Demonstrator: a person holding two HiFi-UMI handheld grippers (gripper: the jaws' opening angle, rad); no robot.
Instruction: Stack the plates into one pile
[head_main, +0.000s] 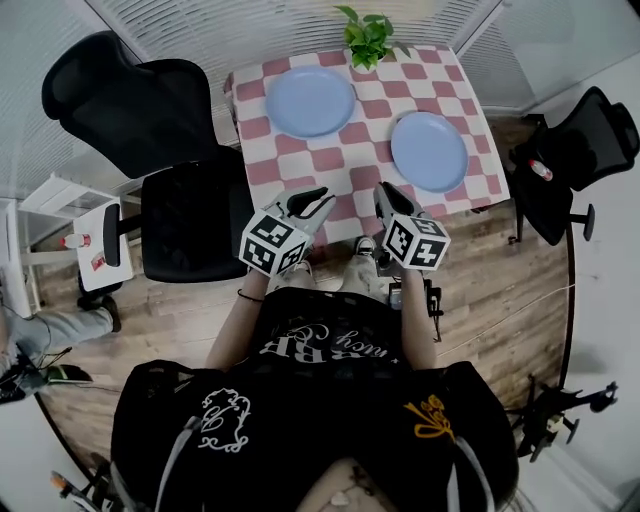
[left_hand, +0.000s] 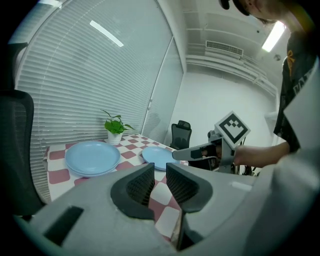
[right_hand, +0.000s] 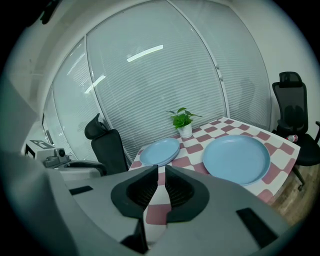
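Observation:
Two light blue plates lie on the red-and-white checked table (head_main: 345, 160). One plate (head_main: 310, 100) (left_hand: 92, 157) (right_hand: 160, 151) sits at the far left and shows a doubled rim, like a low pile. The other plate (head_main: 429, 150) (left_hand: 159, 156) (right_hand: 236, 159) lies alone, nearer and to the right. My left gripper (head_main: 318, 198) (left_hand: 160, 167) hovers over the table's near edge, shut and empty. My right gripper (head_main: 384, 194) (right_hand: 161, 169) hangs beside it, near the single plate, also shut and empty. Each gripper shows in the other's view: right gripper (left_hand: 200, 151), left gripper (right_hand: 92, 167).
A small potted plant (head_main: 367, 40) (right_hand: 184, 122) stands at the table's far edge between the plates. A black office chair (head_main: 190, 215) is close on the table's left, another chair (head_main: 580, 150) on its right. A white side stand (head_main: 95, 235) is on the wooden floor.

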